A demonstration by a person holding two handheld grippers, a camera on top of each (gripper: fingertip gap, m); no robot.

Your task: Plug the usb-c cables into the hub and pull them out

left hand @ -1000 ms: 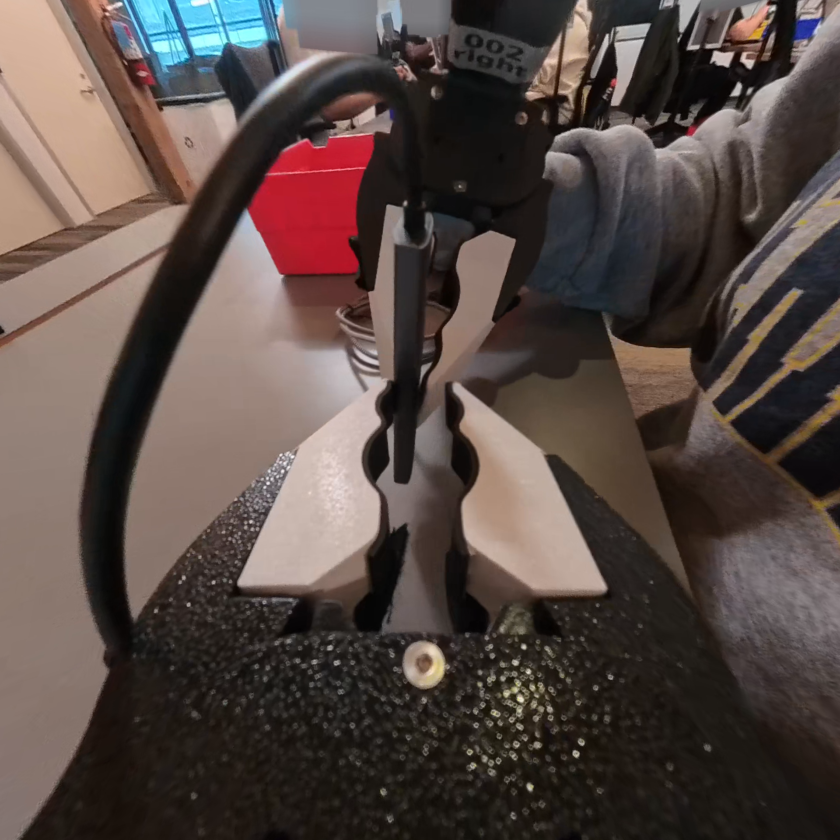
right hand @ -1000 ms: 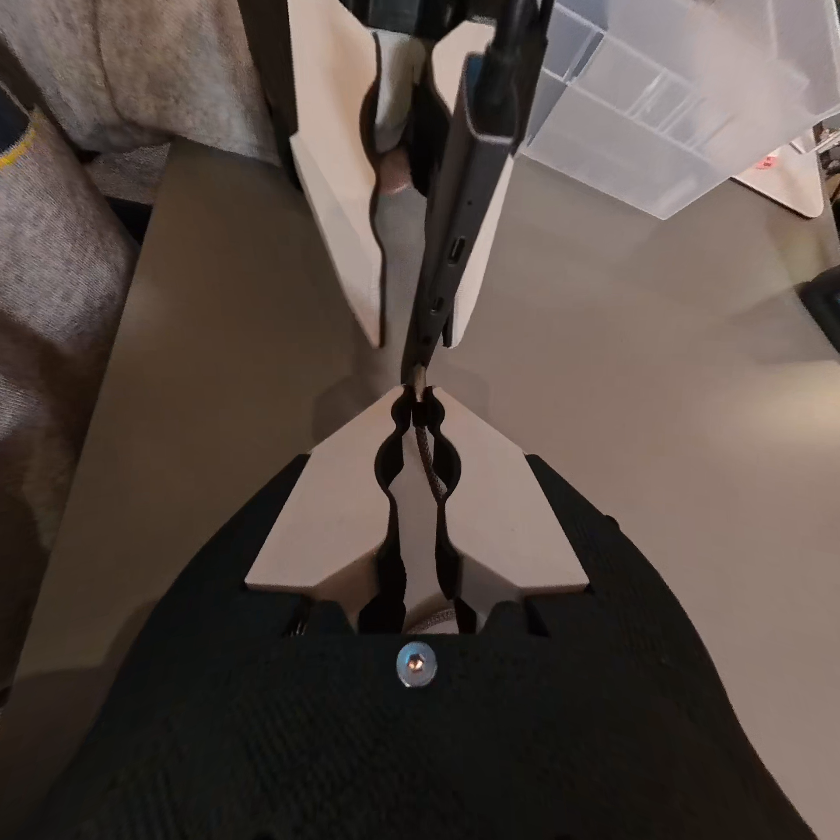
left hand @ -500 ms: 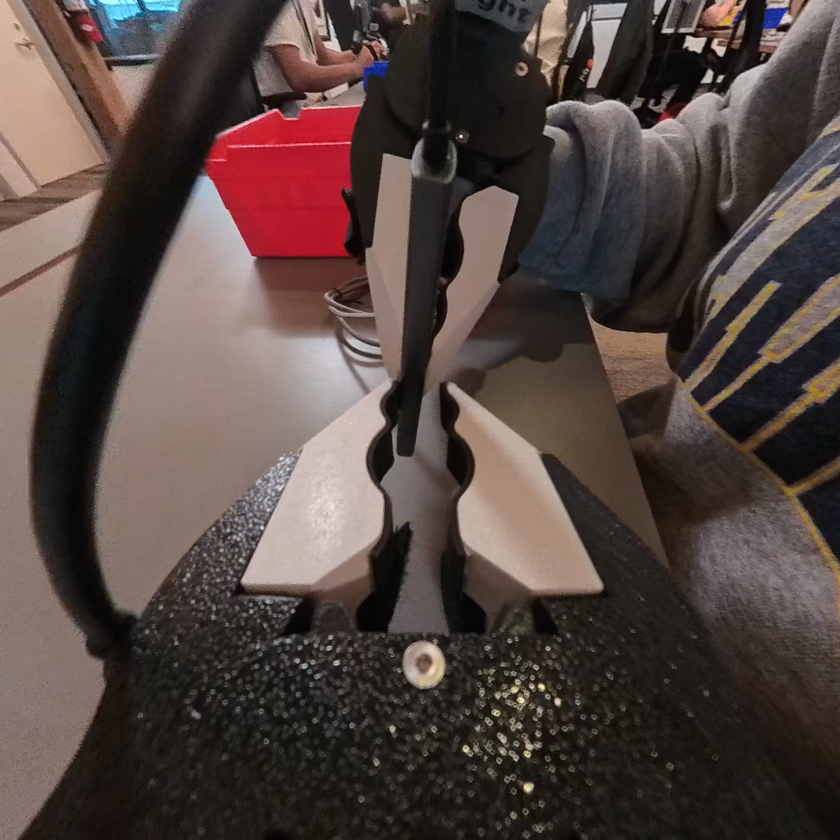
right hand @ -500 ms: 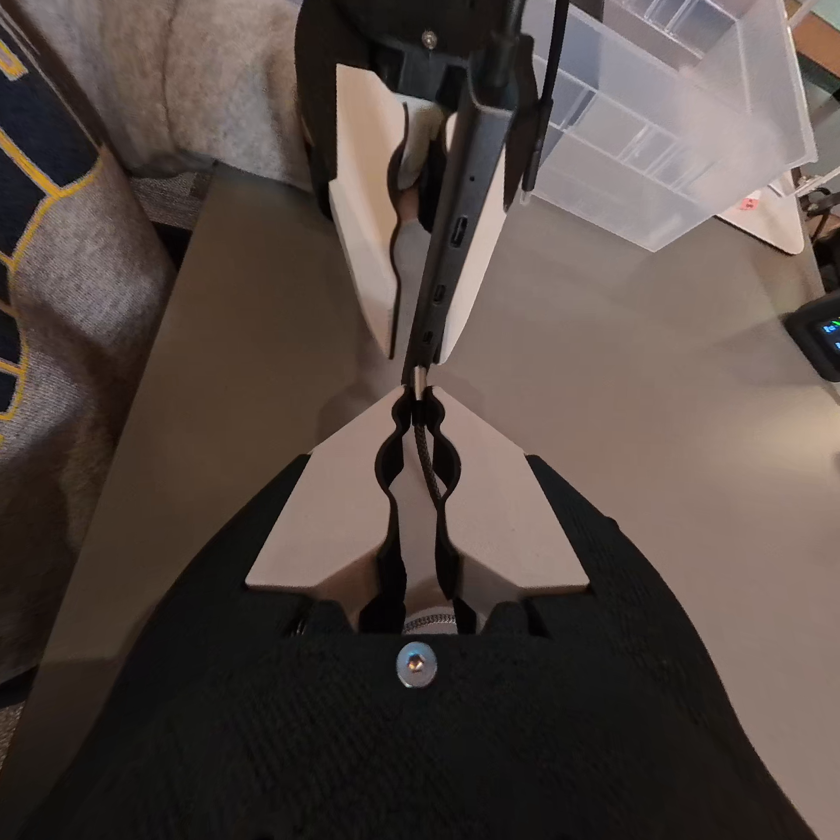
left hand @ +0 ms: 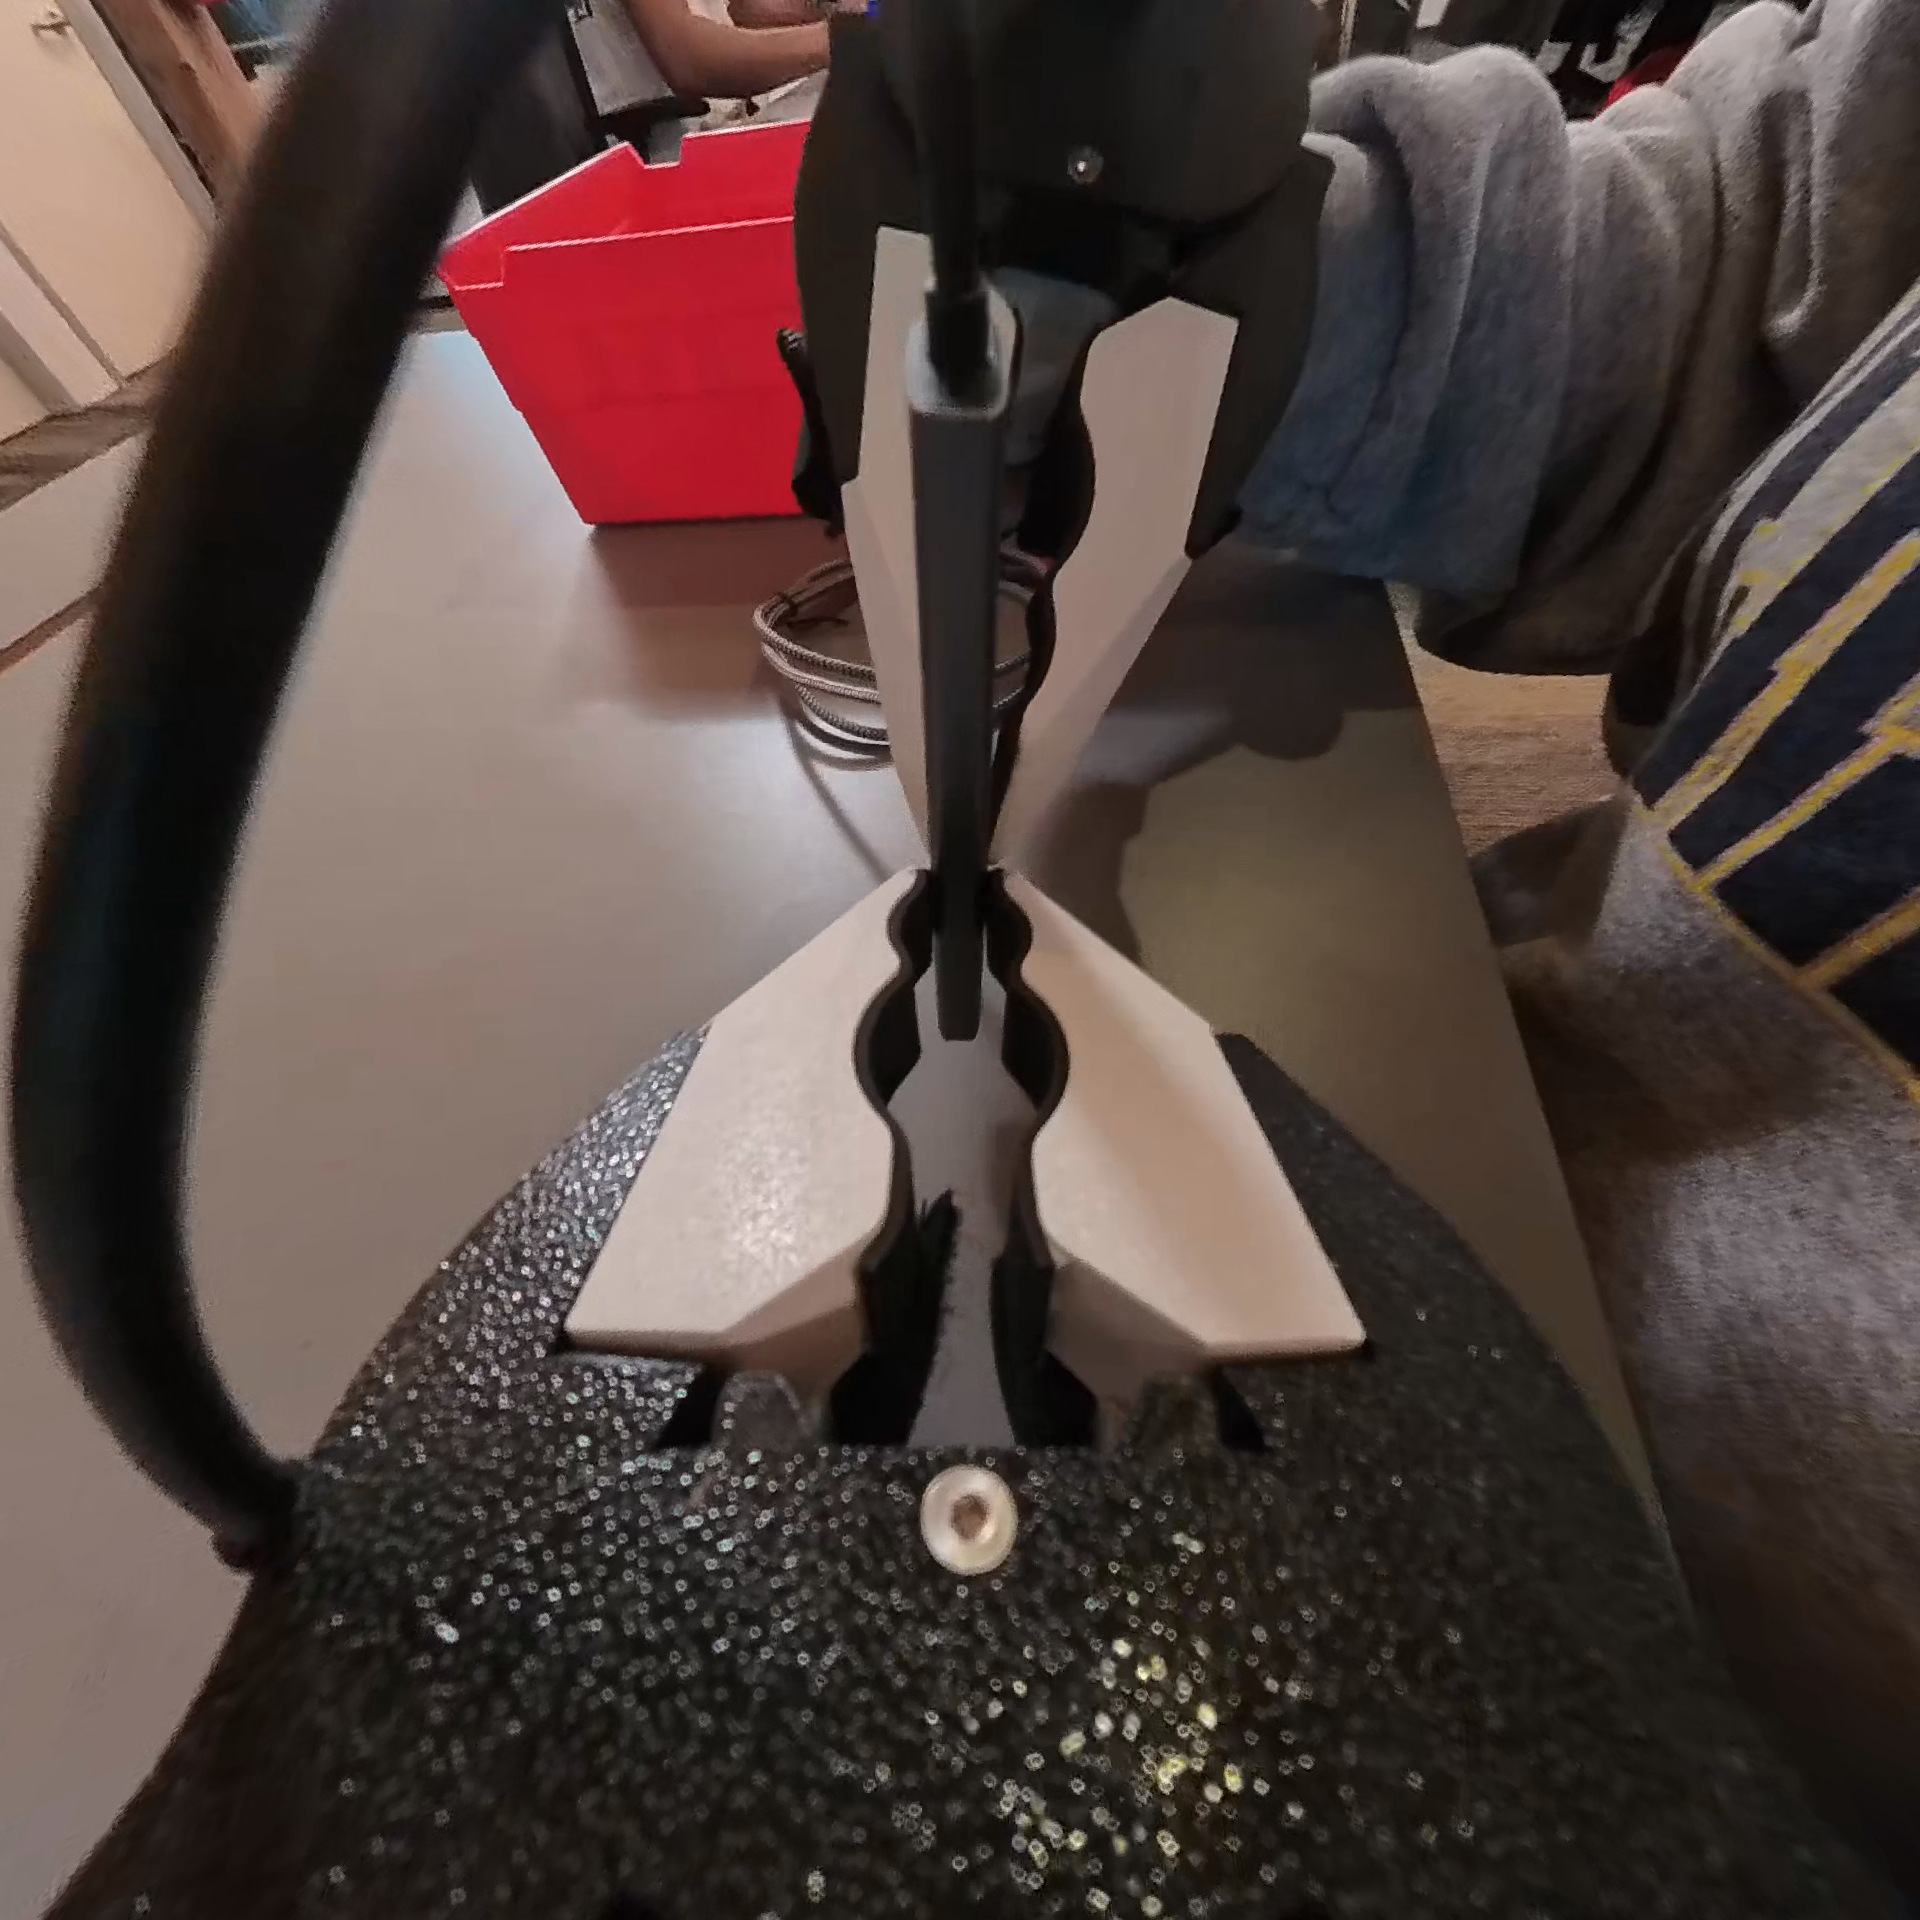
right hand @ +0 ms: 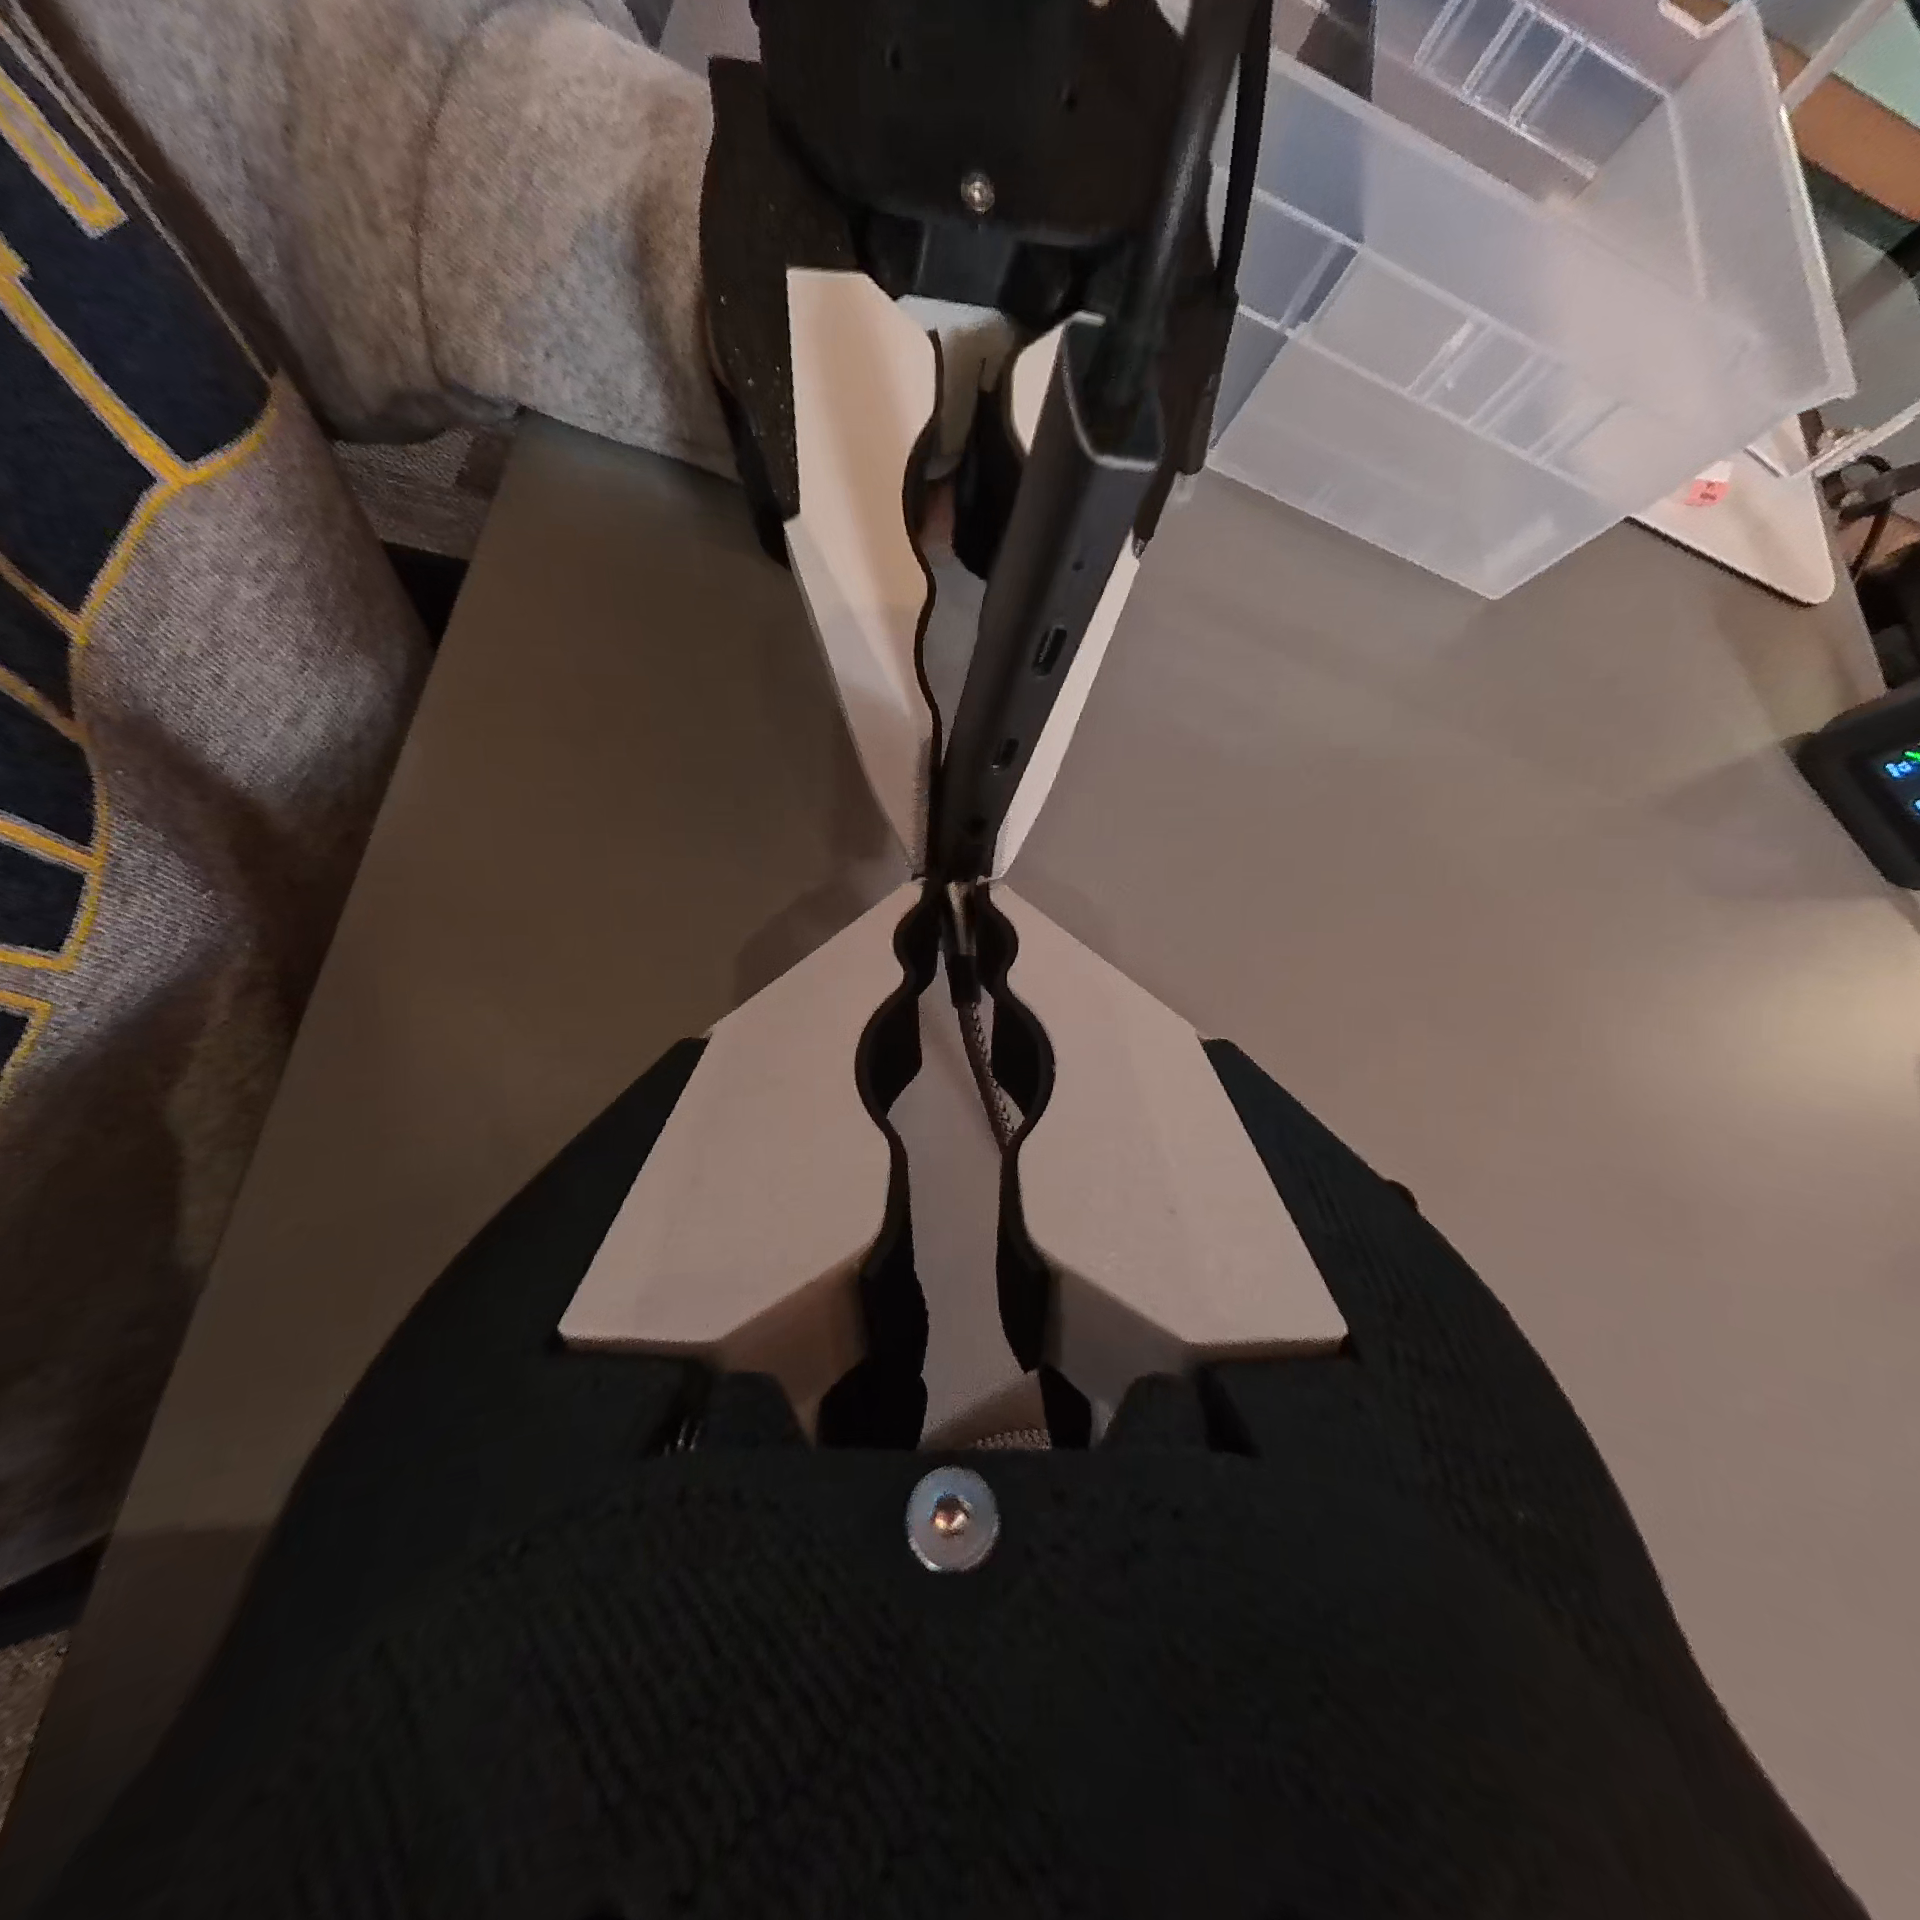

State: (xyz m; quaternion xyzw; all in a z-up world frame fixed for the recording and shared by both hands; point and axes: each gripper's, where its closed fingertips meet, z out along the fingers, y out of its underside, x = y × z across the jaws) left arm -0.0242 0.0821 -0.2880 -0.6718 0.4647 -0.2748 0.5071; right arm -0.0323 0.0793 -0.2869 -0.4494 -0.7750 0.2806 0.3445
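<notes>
The dark grey hub (left hand: 951, 623) stands upright over the table, with its own black lead (left hand: 951, 156) coming out of the top. My left gripper (left hand: 958, 894) is shut on the hub's lower end. In the right wrist view the hub (right hand: 1049, 623) shows several ports along its edge. My right gripper (right hand: 961, 904) is shut on the plug of a braided usb-c cable (right hand: 987, 1070). The plug's silver tip meets the hub's bottom edge; how deep it sits is hidden. The two grippers point at each other, fingertips almost touching.
A red bin (left hand: 644, 364) stands behind the right gripper's fingers (left hand: 1112, 540). A coil of braided cable (left hand: 821, 665) lies on the table (left hand: 468, 779). A clear plastic organiser (right hand: 1507, 312) and a small device with a screen (right hand: 1870, 790) stand at the right. A person's grey sleeve (left hand: 1455, 364) is close. My two grippers' fingertips are within a few centimetres of each other.
My left gripper's fingers have closed in on the hub's lower end. The hub now stands straighter and more central in the left wrist view. The right gripper stays shut on the plug.
</notes>
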